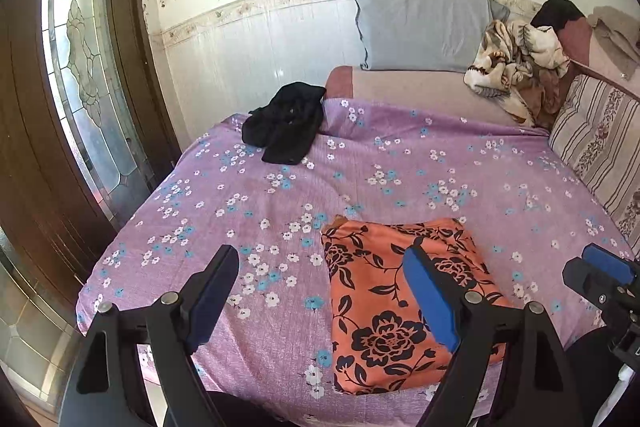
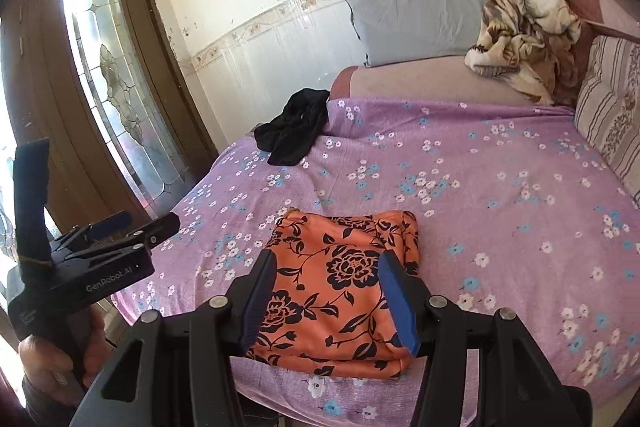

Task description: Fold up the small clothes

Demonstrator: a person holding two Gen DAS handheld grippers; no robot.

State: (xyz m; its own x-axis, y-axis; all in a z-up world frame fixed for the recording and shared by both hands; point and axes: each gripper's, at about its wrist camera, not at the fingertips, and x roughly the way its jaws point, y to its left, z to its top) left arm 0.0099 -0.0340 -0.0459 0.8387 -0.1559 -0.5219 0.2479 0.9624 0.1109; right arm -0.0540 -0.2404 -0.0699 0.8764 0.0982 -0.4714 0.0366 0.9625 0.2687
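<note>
**Orange garment folded and released; both grippers clear above it**

Obs. 1. The orange flowered garment (image 2: 340, 291) lies as a compact, roughly rectangular packet near the front edge of the bed, on the purple flowered sheet (image 1: 460, 163). Edges look doubled, and a thicker layered border shows along the front side in the right wrist view. Judged folded, or nearly so. Placement near the front edge makes sense: it is the part of the bed closest to the person.

Obs. 2. Left gripper (image 1: 324, 291): jaws spread wide, nothing between the pads. It hangs above the sheet with the garment's left edge under its right finger, no contact visible. The right wrist view shows it held in a hand (image 2: 52, 355) off to the left, clear of the cloth.

Obs. 3. Right gripper (image 2: 328, 291): jaws parted about halfway, nothing pinched. The garment is seen through the gap but lies flat on the bed below, so it is released, not carried.

Obs. 4. A black garment (image 1: 286, 123) sits crumpled at the far left of the sheet, near the grey pillow (image 1: 420, 27). Unfolded; judged the likely next item.

Obs. 5. A beige patterned blanket (image 1: 516, 67) is heaped at the far right; whether it belongs to the task cannot be told.
</note>
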